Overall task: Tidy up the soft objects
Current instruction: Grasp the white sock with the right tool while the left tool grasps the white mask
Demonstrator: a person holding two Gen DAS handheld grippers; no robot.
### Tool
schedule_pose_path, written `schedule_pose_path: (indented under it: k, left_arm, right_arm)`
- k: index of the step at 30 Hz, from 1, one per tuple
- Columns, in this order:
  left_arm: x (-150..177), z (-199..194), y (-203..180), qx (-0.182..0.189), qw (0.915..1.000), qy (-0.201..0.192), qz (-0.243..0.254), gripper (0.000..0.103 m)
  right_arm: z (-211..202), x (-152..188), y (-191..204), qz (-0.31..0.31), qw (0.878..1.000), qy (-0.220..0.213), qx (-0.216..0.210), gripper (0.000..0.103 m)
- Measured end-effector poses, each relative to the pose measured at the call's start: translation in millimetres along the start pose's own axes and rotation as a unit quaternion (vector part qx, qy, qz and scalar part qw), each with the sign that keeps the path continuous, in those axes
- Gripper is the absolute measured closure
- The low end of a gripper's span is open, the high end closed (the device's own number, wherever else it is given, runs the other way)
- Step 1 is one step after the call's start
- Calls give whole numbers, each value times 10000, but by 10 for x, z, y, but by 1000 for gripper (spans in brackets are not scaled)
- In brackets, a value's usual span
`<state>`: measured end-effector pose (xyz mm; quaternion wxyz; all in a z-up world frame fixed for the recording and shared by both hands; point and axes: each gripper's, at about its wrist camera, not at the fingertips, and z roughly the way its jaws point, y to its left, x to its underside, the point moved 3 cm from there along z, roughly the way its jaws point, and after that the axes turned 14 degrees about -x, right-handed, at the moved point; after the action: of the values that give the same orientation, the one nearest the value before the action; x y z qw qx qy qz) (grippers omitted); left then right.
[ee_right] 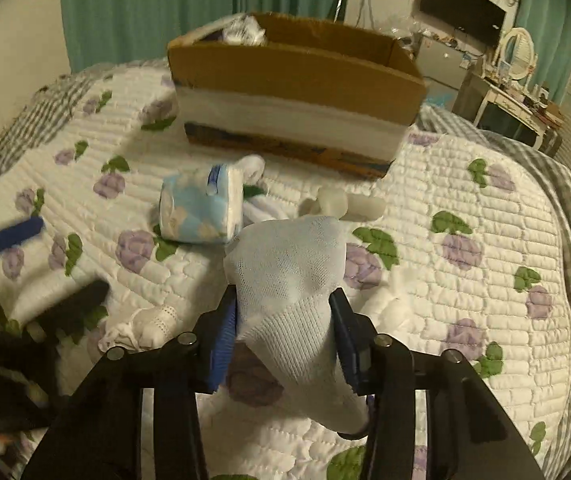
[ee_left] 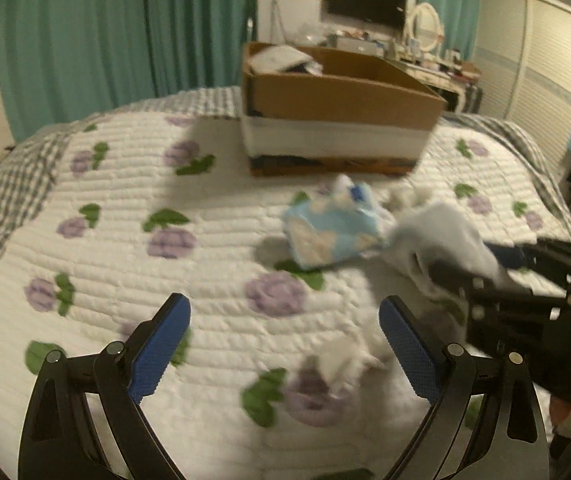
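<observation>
Left gripper, lower centre of its frame: jaws spread wide over the quilt, nothing between them; a small white bundle lies just below the gap. Centre frame: blue tissue pack on the quilt, cardboard box beyond it at upper centre. Right gripper, lower centre of its frame: jaws pinching 1 white sock, lifted above the quilt, near the pack.

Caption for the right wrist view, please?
Right gripper clamps a white sock above the floral quilt, cardboard box ahead.
</observation>
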<state>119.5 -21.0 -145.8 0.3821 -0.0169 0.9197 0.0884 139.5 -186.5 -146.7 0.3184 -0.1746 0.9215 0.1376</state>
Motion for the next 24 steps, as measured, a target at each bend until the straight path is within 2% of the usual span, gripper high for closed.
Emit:
schedule_pose_path:
  k: [7,9,11,13,14,16,17,24]
  left_arm:
    - [195,-49,-328,336,9984,202,419,8]
    - [245,-9,-387,404,9975,289,497,22]
    - [286,52,-422,501,9966,416,496,23]
    - [320,126,-449,539,9957,556,504,32]
    - [331,156,-459,558,9954,598,499,41]
    - [341,203,-471,629,9948,644,477,46]
    - [343,229,-477,659,9944,684,472,51]
    - [360,216,-475,995,9922,608,432,53]
  right_arm:
    - [-352,30,-11,205,9992,-343,0,60]
    - [-371,48,-4,210,9992,-340,-7,60]
    - [-360,57,-4,218,9993,-316,10,60]
    - [-342,62,-8,214,9993,-298,19,60]
    - [-334,63,-5,211,9994,-292,10,60]
    - [-328,66,6,187,9994,-288,7,60]
    - [-328,71,9,176,9994,-289,9,60]
    - [-402,64,40,144,9991,-408,-33,60]
